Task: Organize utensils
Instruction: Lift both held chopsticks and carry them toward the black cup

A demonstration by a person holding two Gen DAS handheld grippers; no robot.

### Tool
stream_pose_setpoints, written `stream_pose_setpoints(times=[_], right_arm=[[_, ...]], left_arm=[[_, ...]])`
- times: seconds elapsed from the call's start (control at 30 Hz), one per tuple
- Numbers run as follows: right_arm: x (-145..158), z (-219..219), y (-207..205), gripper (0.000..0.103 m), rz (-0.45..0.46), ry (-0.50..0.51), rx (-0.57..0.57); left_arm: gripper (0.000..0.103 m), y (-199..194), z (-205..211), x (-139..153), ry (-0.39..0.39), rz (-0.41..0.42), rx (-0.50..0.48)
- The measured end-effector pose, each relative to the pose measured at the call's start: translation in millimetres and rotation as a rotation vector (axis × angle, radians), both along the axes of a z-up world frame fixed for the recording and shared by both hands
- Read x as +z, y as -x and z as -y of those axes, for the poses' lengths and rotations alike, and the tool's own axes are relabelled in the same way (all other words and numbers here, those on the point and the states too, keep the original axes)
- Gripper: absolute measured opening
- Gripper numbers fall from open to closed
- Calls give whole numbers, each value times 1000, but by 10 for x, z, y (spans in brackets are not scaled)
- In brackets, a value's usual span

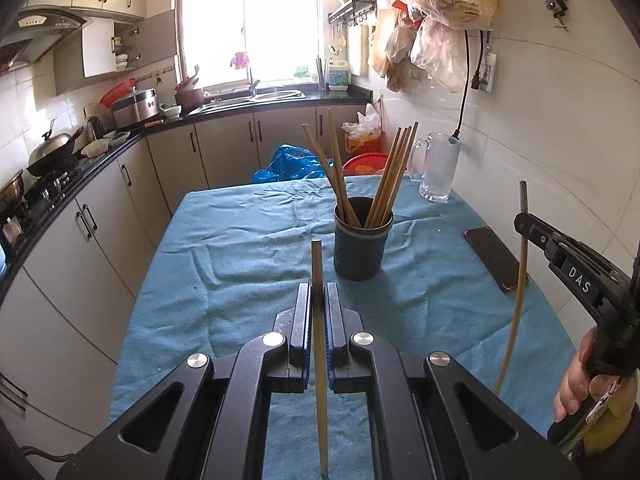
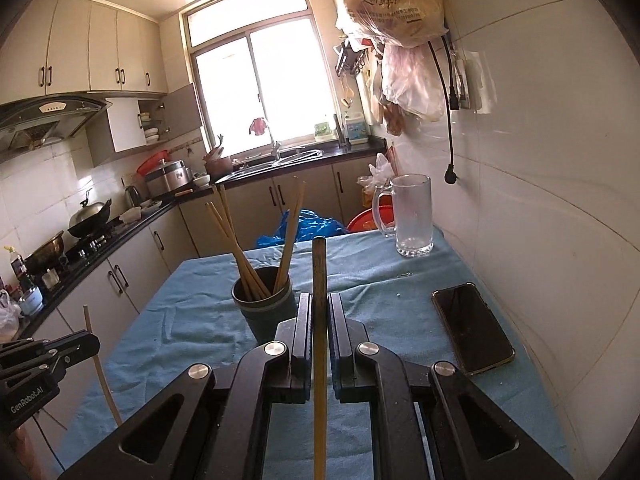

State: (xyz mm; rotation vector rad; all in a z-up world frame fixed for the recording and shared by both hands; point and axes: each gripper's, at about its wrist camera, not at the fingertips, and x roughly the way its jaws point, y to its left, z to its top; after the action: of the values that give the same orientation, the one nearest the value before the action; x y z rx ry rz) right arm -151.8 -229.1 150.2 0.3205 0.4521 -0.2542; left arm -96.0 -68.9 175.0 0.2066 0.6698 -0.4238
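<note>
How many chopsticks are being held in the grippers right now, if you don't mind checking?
2. One chopstick stands upright, clamped in the left gripper; the other chopstick is clamped upright in the right gripper. More chopsticks stand in the holder, not held.

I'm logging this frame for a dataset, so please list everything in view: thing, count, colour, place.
chopstick holder: one, dark grey, table middle.
chopsticks in holder: several, count unclear, wooden, leaning outward.
held chopsticks: two, wooden, one per gripper.
glass mug: one, clear, far right table corner.
phone: one, black, flat on right table edge.
tablecloth: one, blue-green, covering table.
plastic bags: several, pale, hanging on right wall.
wok: one, dark, lidded, on stove at left.
left hand-held gripper: black, shut on a chopstick.
right hand-held gripper: black, shut on a chopstick.
</note>
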Motion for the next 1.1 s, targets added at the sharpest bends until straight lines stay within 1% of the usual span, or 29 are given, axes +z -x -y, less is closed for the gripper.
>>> stream_pose_setpoints(times=[0.23, 0.53, 0.73, 0.93, 1.1], right_arm=[[81, 6, 46, 8, 22, -19, 19], [267, -27, 146, 8, 80, -44, 45], [404, -133, 191, 8, 107, -17, 52], [525, -234, 188, 8, 117, 27, 56], [613, -273, 164, 8, 125, 36, 56]], left_arm=[[5, 50, -15, 36, 0, 10, 0], [5, 92, -54, 110, 16, 14, -2], [5, 97, -63, 125, 17, 17, -2], [5, 76, -108, 209, 25, 31, 1], [5, 26, -138, 266, 27, 43, 6]])
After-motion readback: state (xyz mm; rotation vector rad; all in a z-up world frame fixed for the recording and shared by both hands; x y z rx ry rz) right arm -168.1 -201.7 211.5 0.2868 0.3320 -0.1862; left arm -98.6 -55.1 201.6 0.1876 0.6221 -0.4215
